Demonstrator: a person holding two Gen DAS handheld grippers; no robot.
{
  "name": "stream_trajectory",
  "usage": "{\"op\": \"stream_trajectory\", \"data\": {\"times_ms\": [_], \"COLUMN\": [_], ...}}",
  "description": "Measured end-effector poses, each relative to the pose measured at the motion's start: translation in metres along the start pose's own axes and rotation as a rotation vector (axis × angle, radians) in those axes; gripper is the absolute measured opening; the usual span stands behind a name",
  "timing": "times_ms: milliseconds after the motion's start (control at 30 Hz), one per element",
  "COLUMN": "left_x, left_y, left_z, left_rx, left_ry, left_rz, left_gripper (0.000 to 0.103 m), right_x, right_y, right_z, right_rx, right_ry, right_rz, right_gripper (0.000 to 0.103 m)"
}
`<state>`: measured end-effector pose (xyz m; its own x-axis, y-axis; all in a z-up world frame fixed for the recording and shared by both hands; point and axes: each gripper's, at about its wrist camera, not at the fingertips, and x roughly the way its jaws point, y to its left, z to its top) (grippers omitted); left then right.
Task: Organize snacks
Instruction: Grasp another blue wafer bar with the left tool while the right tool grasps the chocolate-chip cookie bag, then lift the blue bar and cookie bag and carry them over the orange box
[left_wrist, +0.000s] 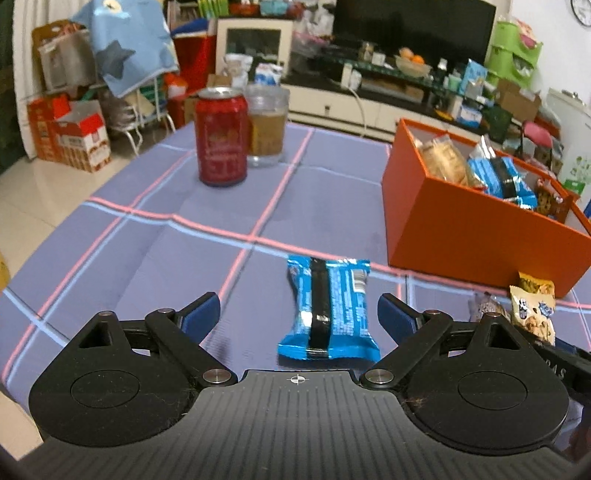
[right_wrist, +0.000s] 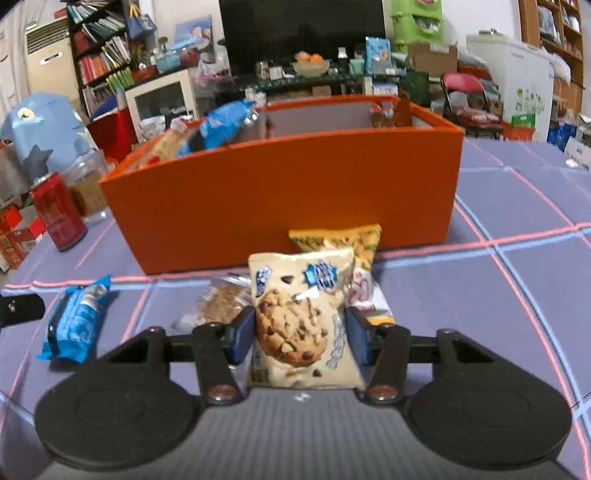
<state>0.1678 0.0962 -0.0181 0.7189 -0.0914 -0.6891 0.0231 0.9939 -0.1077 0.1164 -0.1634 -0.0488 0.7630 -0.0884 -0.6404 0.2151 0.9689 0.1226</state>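
Orange box beyond, right hand-held gripper clamping cookie packet, left hand-held gripper spread around blue packet

A cream cookie packet with a big chocolate-chip cookie printed on it stands tilted up, pinched at both side edges. Just behind it a yellow snack bag leans by the orange box. A clear-wrapped grain bar lies flat just to its left. Further left, a blue wrapped bar with a black stripe lies flat on the worktop. Inside the orange box, blue and tan packets are piled at one end.
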Motion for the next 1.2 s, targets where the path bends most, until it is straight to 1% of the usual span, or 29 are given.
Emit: {"op": "stream_trajectory", "data": {"times_ms": [167, 300, 367, 433, 500, 533, 567, 600, 633, 667, 700, 733, 800, 867, 1067, 1200], "left_x": [0.012, 0.022, 0.031, 0.041, 0.051, 0.051, 0.051, 0.049, 0.048, 0.045, 0.041, 0.035, 0.020, 0.010, 0.006, -0.001], "left_y": [-0.009, -0.019, -0.023, -0.026, -0.028, -0.030, -0.032, -0.034, -0.032, -0.028, -0.027, -0.029, -0.037, -0.045, -0.062, -0.068], "left_z": [-0.002, -0.006, -0.007, -0.007, -0.009, -0.010, -0.011, -0.010, -0.008, -0.006, -0.004, -0.001, 0.003, 0.005, -0.003, -0.004], "left_rx": [0.015, 0.027, 0.023, 0.027, 0.032, 0.054, 0.080, 0.102, 0.087, 0.042, 0.020, 0.033, 0.092, 0.124, 0.177, 0.200], "left_ry": [0.026, 0.047, 0.060, 0.065, 0.073, 0.054, 0.045, 0.045, 0.063, 0.076, 0.072, 0.058, -0.001, -0.030, -0.009, -0.026], "left_rz": [-0.012, -0.025, -0.028, -0.027, -0.022, -0.001, 0.028, 0.047, 0.028, -0.011, -0.026, -0.023, 0.003, 0.025, 0.055, 0.055], "left_gripper": [0.066, 0.066, 0.066, 0.064, 0.054, 0.045, 0.012, 0.007, 0.007, 0.006, 0.006, 0.006, 0.006, 0.006, 0.006, 0.006], "right_x": [-0.020, -0.052, -0.066, -0.080, -0.093, -0.096, -0.098, -0.098, -0.097, -0.096, -0.095, -0.094, -0.093, -0.090, -0.085, -0.086], "right_y": [-0.011, -0.021, -0.029, -0.036, -0.041, -0.041, -0.044, -0.046, -0.048, -0.051, -0.052, -0.053, -0.050, -0.047, -0.042, -0.041], "right_z": [0.000, 0.009, 0.015, 0.021, 0.025, 0.025, 0.025, 0.025, 0.024, 0.025, 0.026, 0.027, 0.029, 0.031, 0.036, 0.037], "right_rx": [-0.057, -0.136, -0.148, -0.164, -0.208, -0.222, -0.237, -0.243, -0.240, -0.230, -0.219, -0.214, -0.225, -0.223, -0.202, -0.205], "right_ry": [0.010, 0.001, 0.005, -0.007, -0.031, -0.034, -0.036, -0.039, -0.044, -0.046, -0.045, -0.048, -0.061, -0.061, -0.059, -0.059], "right_rz": [0.052, 0.090, 0.114, 0.135, 0.133, 0.136, 0.140, 0.139, 0.137, 0.139, 0.147, 0.153, 0.159, 0.168, 0.176, 0.177], "right_gripper": [0.050, 0.050, 0.050, 0.050, 0.050, 0.050, 0.050, 0.050, 0.050, 0.050, 0.050, 0.050, 0.050, 0.050, 0.050, 0.050]}}
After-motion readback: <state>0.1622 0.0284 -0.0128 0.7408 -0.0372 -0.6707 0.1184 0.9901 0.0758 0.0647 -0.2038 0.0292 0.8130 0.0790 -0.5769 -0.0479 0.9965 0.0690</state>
